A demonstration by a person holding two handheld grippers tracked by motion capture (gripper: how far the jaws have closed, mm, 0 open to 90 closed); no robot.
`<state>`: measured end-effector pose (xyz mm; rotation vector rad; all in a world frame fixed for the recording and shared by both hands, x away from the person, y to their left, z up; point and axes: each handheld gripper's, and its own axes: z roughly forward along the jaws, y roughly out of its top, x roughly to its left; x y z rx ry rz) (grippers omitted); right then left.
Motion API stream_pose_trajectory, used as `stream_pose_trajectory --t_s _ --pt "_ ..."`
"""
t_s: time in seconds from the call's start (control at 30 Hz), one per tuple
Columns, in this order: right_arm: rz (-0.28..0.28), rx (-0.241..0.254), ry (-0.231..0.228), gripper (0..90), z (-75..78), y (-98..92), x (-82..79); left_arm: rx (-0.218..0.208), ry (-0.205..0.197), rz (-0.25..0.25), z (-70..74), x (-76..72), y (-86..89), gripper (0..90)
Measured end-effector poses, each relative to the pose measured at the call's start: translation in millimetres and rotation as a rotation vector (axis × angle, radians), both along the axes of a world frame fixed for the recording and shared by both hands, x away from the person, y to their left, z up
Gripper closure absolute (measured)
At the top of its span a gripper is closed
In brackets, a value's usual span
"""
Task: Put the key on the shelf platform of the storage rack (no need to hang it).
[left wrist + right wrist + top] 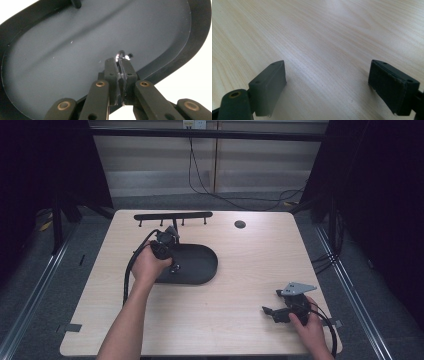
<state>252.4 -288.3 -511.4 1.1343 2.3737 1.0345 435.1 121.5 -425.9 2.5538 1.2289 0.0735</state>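
Pale wooden table (250, 270), grey floor (45, 285), panelled wall (150, 160) behind.

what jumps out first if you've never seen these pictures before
The eye lands on the dark oval base plate at the middle of the wooden table, where the left claw is pinched shut on a small shiny metal piece over the plate's surface. Behind it, near the far edge, lies a black bar with short pegs. At the near right corner the right claw rests wide open over bare wood.
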Motion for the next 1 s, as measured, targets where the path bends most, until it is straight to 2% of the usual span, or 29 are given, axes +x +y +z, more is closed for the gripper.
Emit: stream_pose_trajectory --t_s 0.07,0.3,0.33,0.6,0.77,0.83,1.0 --pt "0.0 0.0 0.0 14.0 0.0 0.0 0.0 -0.009 0.003 0.016 -2.4 -0.7 0.2 86.0" --pt "0.0 0.0 0.0 14.0 0.0 0.0 0.0 -0.003 0.006 0.005 -4.1 -0.8 2.8 86.4" --pt "0.0 0.0 0.0 14.0 0.0 0.0 0.0 -0.003 0.018 0.007 -3.5 -1.4 2.8 86.4" --pt "0.0 0.0 0.001 14.0 0.0 0.0 0.0 -0.016 0.001 0.011 -1.4 -4.5 3.4 82.6" --pt "0.0 0.0 0.0 14.0 0.0 0.0 0.0 -0.015 0.006 0.011 0.5 -6.9 4.1 78.5" --pt "0.0 0.0 0.001 14.0 0.0 0.0 0.0 -0.019 -0.011 0.013 0.5 -7.3 4.1 75.9" --pt "0.0 0.0 0.0 14.0 0.0 0.0 0.0 -0.026 -0.011 0.013 2.0 -9.1 5.0 71.8"
